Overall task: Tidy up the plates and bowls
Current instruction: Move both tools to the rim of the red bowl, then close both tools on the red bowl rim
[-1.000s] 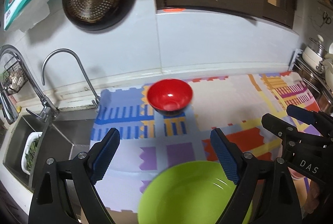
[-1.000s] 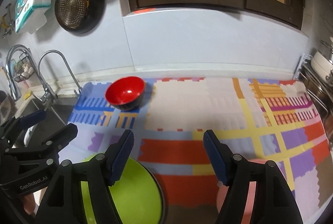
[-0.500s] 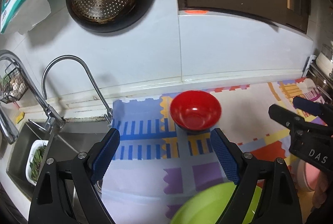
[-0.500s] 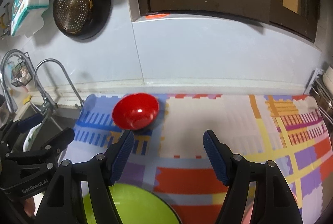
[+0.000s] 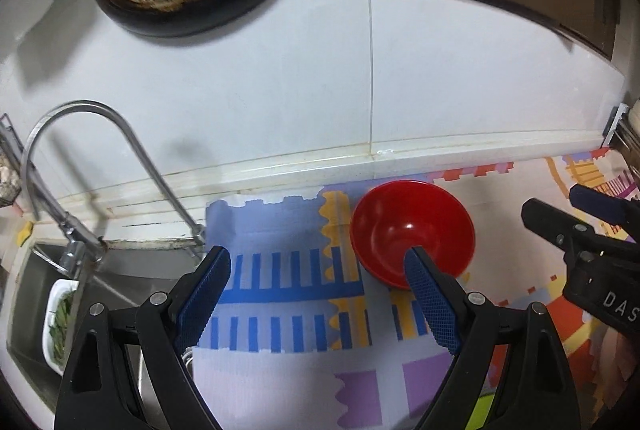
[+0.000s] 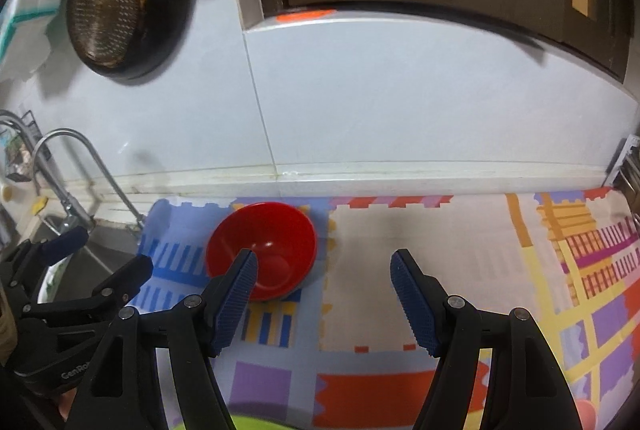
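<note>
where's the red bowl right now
The red bowl sits upright on the patterned mat near the back wall, right of the faucet in both wrist views.

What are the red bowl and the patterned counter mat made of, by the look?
Red bowl: probably plastic or melamine, possibly lacquered; glossy, with a small sharp highlight inside and a uniform colour. Counter mat: likely foam; matte, with a fine ribbed texture and toothed puzzle-style edges where the coloured tiles interlock. Neither is certain from looks alone.

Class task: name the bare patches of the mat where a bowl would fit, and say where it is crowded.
Free: the pale panel between the red bowl and the striped squares at right; the blue-striped panel between sink and bowl. Crowded: the near edge, where the green dish lies.
</note>
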Tool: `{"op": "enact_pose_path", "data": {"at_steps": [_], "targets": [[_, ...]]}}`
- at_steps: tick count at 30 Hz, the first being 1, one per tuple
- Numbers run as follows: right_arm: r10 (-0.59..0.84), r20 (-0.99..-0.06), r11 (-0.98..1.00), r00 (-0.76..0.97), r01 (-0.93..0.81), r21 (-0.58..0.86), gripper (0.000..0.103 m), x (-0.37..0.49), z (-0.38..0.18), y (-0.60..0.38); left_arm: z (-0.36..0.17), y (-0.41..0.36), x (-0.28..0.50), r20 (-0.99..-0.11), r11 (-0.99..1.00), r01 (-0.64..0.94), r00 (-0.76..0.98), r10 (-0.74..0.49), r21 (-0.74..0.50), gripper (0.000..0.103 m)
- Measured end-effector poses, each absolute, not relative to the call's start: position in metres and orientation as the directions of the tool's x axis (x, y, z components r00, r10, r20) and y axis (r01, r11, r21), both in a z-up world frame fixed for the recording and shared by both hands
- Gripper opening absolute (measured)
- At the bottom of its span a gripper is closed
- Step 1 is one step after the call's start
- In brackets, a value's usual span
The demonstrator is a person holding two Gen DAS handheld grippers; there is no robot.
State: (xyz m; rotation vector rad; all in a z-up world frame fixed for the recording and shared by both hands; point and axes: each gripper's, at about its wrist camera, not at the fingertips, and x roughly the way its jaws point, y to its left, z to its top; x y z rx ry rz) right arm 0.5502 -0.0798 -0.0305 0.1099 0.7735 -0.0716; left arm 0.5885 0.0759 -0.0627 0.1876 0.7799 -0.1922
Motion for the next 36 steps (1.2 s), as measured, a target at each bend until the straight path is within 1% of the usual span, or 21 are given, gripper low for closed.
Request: {"op": "enact_pose_path", "data": {"at_steps": [8, 14, 17, 19, 23, 25, 26, 28, 29, 31, 32, 33, 34, 36], "targets": [[-0.011, -0.751, 0.988, 0.660, 0.125, 0.096, 0.070, 0.586, -0.064, -0.076, -0.095, 0.067, 0.622, -0.748, 0.959, 0.268, 0.655, -0.111, 0.092, 0.089], [0.003, -0.795, 0.982, 0.606, 0.148, 0.117, 0.069, 0.608, -0.093, -0.082, -0.120, 0.060, 0.646, -0.791, 0.953, 0.292, 0.600, -0.120, 0.077, 0.081], [0.010, -0.811, 0.981, 0.585, 0.154, 0.122, 0.063, 0.616, -0.105, -0.082, -0.130, 0.058, 0.655, -0.806, 0.953, 0.293, 0.580, -0.119, 0.070, 0.077], [0.015, -0.822, 0.980, 0.569, 0.156, 0.126, 0.057, 0.619, -0.114, -0.083, -0.135, 0.055, 0.660, -0.815, 0.953, 0.297, 0.566, -0.119, 0.067, 0.072], [0.035, -0.838, 0.977, 0.545, 0.157, 0.144, 0.047, 0.624, -0.128, -0.083, -0.143, 0.049, 0.670, -0.835, 0.953, 0.301, 0.535, -0.133, 0.041, 0.068], [0.050, -0.844, 0.976, 0.533, 0.154, 0.155, 0.039, 0.625, -0.134, -0.083, -0.146, 0.048, 0.672, -0.841, 0.953, 0.301, 0.523, -0.138, 0.031, 0.065], [0.057, -0.847, 0.975, 0.529, 0.151, 0.160, 0.037, 0.625, -0.136, -0.082, -0.147, 0.046, 0.674, -0.846, 0.954, 0.300, 0.514, -0.141, 0.023, 0.063], [0.068, -0.852, 0.974, 0.519, 0.150, 0.169, 0.031, 0.627, -0.138, -0.082, -0.149, 0.045, 0.676, -0.854, 0.953, 0.302, 0.500, -0.143, 0.017, 0.051], [0.070, -0.854, 0.974, 0.516, 0.150, 0.171, 0.029, 0.627, -0.139, -0.081, -0.151, 0.043, 0.678, -0.861, 0.952, 0.305, 0.487, -0.145, 0.012, 0.048], [0.084, -0.856, 0.972, 0.509, 0.148, 0.183, 0.025, 0.629, -0.140, -0.080, -0.153, 0.042, 0.681, -0.869, 0.951, 0.310, 0.469, -0.155, -0.002, 0.036], [0.089, -0.857, 0.971, 0.507, 0.147, 0.188, 0.024, 0.629, -0.139, -0.080, -0.155, 0.041, 0.682, -0.877, 0.950, 0.312, 0.455, -0.158, -0.009, 0.032], [0.095, -0.858, 0.971, 0.504, 0.145, 0.192, 0.022, 0.630, -0.138, -0.080, -0.157, 0.040, 0.683, -0.882, 0.950, 0.313, 0.443, -0.161, -0.016, 0.026], [0.099, -0.860, 0.970, 0.501, 0.143, 0.195, 0.019, 0.631, -0.138, -0.079, -0.158, 0.040, 0.685, -0.886, 0.949, 0.314, 0.432, -0.168, -0.027, 0.023], [0.107, -0.863, 0.969, 0.494, 0.143, 0.203, 0.015, 0.633, -0.137, -0.078, -0.159, 0.038, 0.686, -0.894, 0.949, 0.313, 0.409, -0.181, -0.048, 0.021]]}}
